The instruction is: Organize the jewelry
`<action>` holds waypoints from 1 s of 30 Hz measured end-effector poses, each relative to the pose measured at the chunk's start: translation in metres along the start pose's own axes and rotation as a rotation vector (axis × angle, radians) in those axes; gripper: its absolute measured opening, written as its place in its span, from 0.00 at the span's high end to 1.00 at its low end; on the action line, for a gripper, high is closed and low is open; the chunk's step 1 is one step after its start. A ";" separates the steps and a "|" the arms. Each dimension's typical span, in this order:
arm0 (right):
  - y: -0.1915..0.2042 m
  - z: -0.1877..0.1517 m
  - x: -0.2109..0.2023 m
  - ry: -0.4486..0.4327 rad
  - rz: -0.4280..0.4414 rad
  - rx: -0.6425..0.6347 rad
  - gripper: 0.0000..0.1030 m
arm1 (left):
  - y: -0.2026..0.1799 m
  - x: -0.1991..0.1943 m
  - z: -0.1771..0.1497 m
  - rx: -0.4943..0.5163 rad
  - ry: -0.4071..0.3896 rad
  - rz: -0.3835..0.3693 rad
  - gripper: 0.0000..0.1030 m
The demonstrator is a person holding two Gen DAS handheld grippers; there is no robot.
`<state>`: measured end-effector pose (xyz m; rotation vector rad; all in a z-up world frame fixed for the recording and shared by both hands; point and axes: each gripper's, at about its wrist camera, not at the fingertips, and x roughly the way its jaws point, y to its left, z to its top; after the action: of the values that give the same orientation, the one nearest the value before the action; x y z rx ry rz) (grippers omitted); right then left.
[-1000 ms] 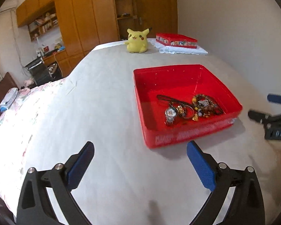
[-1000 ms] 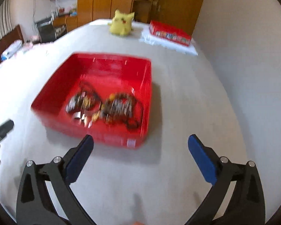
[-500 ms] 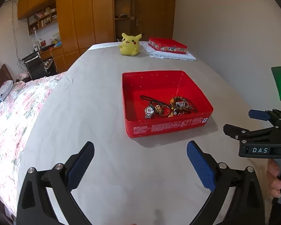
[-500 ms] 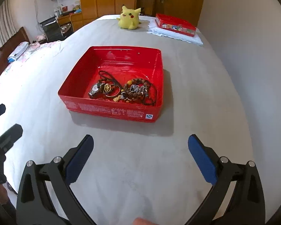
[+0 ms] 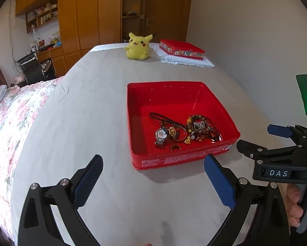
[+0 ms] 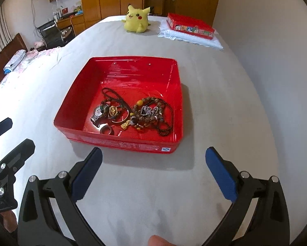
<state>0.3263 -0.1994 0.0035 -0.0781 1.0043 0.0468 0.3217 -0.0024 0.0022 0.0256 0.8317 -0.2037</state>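
An open red tin (image 5: 165, 90) (image 6: 133, 58) sits on the grey bed cover. Inside, toward its near side, lie a wristwatch (image 5: 160, 135) (image 6: 97, 113), a black cord necklace (image 5: 159, 117), tangled bead bracelets (image 5: 200, 127) (image 6: 149, 110), a gold pendant (image 6: 125, 125) and a ring (image 6: 106, 130). My left gripper (image 5: 153, 157) is open and empty, just short of the tin's front wall. My right gripper (image 6: 153, 150) is open and empty too, in front of the tin's near right corner. Each one also shows in the other's view, the right gripper (image 5: 258, 138) and the left gripper (image 6: 12, 137).
At the far end sit a yellow plush toy (image 5: 138, 48) and a closed red tin (image 5: 182, 50) on a white cloth (image 5: 186, 61). A floral bedspread (image 5: 14, 112) covers the left side. A wall runs close along the right. Grey cover surrounds the open tin.
Both grippers pulled back from the open tin over the first half second, then held nearly still. The right gripper now shows more fully in the left wrist view. The jewelry has not moved.
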 end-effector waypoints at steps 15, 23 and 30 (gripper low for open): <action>-0.008 0.017 0.025 0.018 0.043 -0.007 0.03 | 0.005 0.046 0.014 0.003 0.058 0.031 0.04; -0.008 0.022 0.026 0.020 0.046 -0.021 0.03 | -0.001 0.047 0.020 0.010 0.056 0.022 0.04; -0.007 0.025 0.030 0.027 0.048 -0.028 0.03 | -0.001 0.050 0.022 0.004 0.061 0.024 0.04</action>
<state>0.3638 -0.2044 -0.0086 -0.0802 1.0323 0.1037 0.3700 -0.0142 -0.0194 0.0459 0.8912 -0.1829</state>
